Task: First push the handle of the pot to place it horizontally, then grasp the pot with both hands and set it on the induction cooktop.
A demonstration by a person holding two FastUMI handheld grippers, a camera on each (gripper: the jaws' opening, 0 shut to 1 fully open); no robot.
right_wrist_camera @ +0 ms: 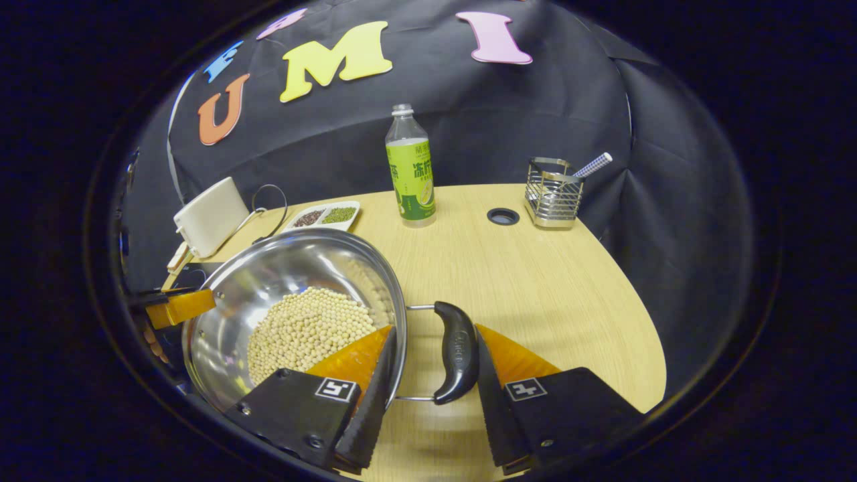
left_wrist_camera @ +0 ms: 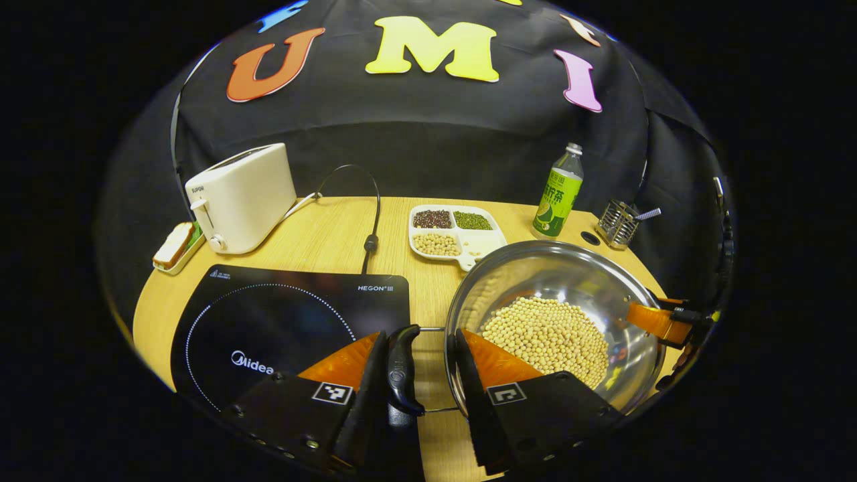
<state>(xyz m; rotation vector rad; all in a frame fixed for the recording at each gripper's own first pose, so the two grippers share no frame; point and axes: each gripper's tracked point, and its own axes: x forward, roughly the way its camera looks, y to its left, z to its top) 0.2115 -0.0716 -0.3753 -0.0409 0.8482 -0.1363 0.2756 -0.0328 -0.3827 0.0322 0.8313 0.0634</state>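
A steel pot (left_wrist_camera: pixel 535 268) with soybeans (left_wrist_camera: pixel 549 331) in it stands on the wooden table, just right of the black induction cooktop (left_wrist_camera: pixel 281 314). My left gripper (left_wrist_camera: pixel 422 335) is open around the pot's near black handle (left_wrist_camera: pixel 402 365); the handle rests against one finger, with a gap to the other. In the right gripper view the pot (right_wrist_camera: pixel 281 261) lies to the left. My right gripper (right_wrist_camera: pixel 435 329) is open around the opposite black handle (right_wrist_camera: pixel 455 355), which touches one finger. Each gripper also appears across the pot, the right gripper (left_wrist_camera: pixel 663 321) and the left gripper (right_wrist_camera: pixel 174 304).
A white toaster (left_wrist_camera: pixel 241 197) and a sandwich on a small tray (left_wrist_camera: pixel 175 246) sit at the back left. A divided dish of beans (left_wrist_camera: pixel 455 231), a green bottle (left_wrist_camera: pixel 559 194) and a wire holder (left_wrist_camera: pixel 617 224) line the back. The cooktop's cable (left_wrist_camera: pixel 370 241) runs rearward.
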